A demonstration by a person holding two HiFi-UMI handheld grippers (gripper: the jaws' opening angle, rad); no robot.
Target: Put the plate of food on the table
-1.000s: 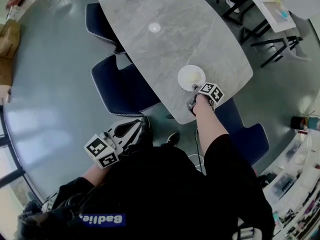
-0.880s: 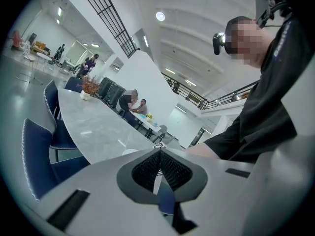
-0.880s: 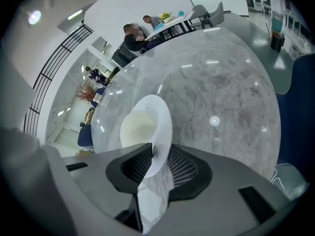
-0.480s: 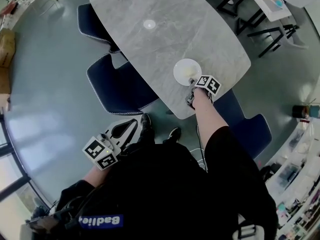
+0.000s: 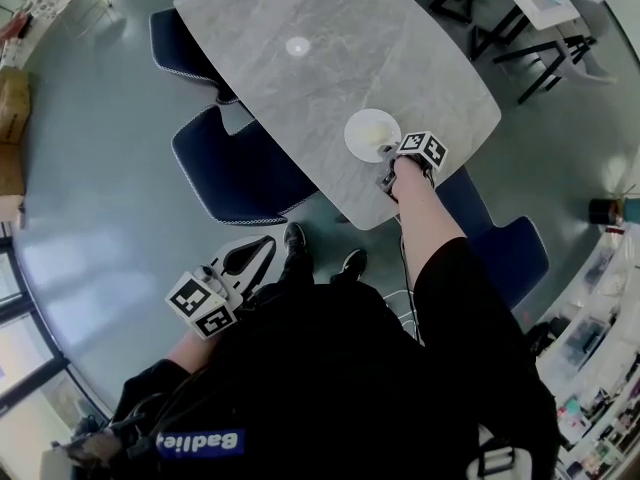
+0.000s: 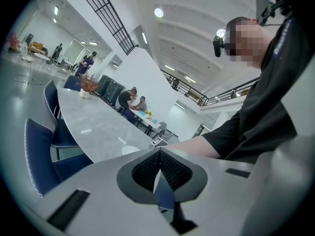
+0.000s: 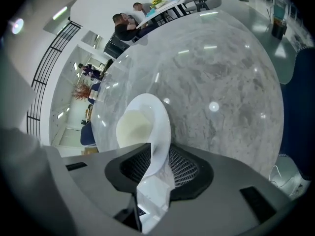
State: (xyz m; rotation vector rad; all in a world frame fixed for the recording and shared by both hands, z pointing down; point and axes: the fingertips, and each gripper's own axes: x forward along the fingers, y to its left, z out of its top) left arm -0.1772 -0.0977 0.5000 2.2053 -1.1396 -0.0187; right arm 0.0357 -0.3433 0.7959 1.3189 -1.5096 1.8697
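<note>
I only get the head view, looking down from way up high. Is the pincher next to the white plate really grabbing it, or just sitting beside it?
Observer: Grabbing it. The right gripper view shows the right gripper with its jaws shut on the rim of the plate.
Operator: What food is on it?
Observer: The food is pale yellow and smooth. I cannot tell what it is.
Operator: Is the other pincher holding anything?
Observer: No. The left gripper view shows the left gripper shut, with nothing between its jaws.
</note>
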